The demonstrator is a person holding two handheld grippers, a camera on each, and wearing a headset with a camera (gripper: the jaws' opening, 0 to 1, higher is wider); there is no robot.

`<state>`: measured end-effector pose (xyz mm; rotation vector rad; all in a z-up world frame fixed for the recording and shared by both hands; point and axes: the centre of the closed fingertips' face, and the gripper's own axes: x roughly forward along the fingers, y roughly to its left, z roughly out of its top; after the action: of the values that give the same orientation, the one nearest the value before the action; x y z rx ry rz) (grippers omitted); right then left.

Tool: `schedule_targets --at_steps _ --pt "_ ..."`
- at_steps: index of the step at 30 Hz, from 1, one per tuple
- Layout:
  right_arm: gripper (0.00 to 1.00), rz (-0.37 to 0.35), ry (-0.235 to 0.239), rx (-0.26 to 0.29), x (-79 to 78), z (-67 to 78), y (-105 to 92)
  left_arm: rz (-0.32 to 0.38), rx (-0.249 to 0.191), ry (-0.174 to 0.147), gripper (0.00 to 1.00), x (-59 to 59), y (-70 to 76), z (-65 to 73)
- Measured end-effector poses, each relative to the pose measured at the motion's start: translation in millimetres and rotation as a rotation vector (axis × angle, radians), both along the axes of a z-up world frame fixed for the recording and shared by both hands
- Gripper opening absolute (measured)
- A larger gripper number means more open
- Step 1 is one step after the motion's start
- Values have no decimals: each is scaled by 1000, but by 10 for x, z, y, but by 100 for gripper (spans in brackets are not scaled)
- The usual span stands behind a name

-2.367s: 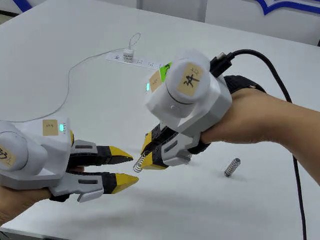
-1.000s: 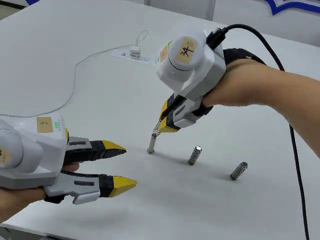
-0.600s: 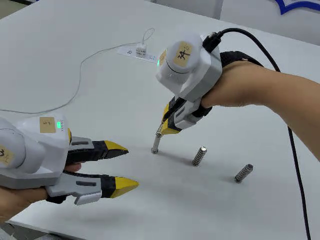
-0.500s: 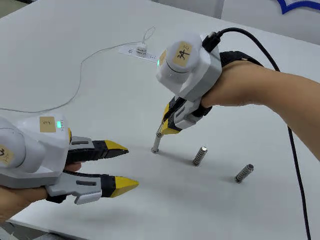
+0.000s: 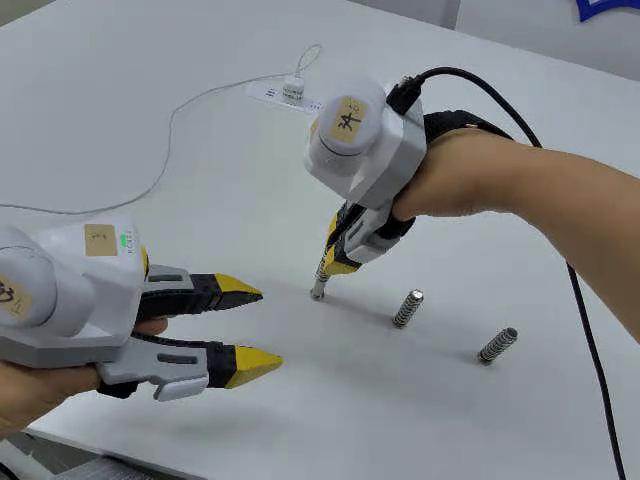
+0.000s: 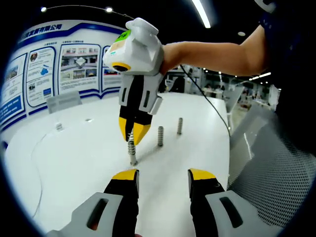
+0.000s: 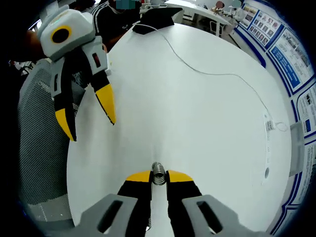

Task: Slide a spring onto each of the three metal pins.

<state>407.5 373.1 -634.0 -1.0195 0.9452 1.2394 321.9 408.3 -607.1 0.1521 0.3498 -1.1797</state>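
My right gripper (image 5: 334, 264) points down, shut on a small metal spring (image 5: 323, 268) whose lower end sits over the top of an upright metal pin (image 5: 318, 291). From the left gripper view, that spring (image 6: 130, 139) hangs from the yellow tips above the pin (image 6: 133, 157). The right gripper view looks straight down the spring (image 7: 158, 174) between its fingertips (image 7: 138, 177). To the right stand two more pins, each wearing a spring (image 5: 408, 308) (image 5: 497, 345). My left gripper (image 5: 252, 327) hovers open at the near left, holding nothing.
The white table (image 5: 150, 180) carries a thin white cable (image 5: 190, 100) running to a small white plug and strip (image 5: 290, 92) at the back. A black cable (image 5: 590, 360) trails from the right gripper. The table's near edge (image 5: 300, 470) lies just below the left gripper.
The right gripper carried the spring from near the left gripper over to the pin and lowered it onto the pin's top. The left gripper stayed open; the camera shifted.
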Motion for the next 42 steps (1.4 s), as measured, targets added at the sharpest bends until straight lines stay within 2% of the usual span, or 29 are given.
schedule_targets --at_steps 21,27,32,42 --pt "12 -18 42 -9 -124 -232 59 1 -1 9 41 40 1 -27" --pt "13 -14 39 -3 -107 -229 59 0 1 11 41 43 2 -35" --pt "19 -16 30 5 -100 -219 46 -2 2 9 41 50 1 -24" --pt "22 -63 3 57 -93 -75 -72 -3 2 3 42 68 -18 18"
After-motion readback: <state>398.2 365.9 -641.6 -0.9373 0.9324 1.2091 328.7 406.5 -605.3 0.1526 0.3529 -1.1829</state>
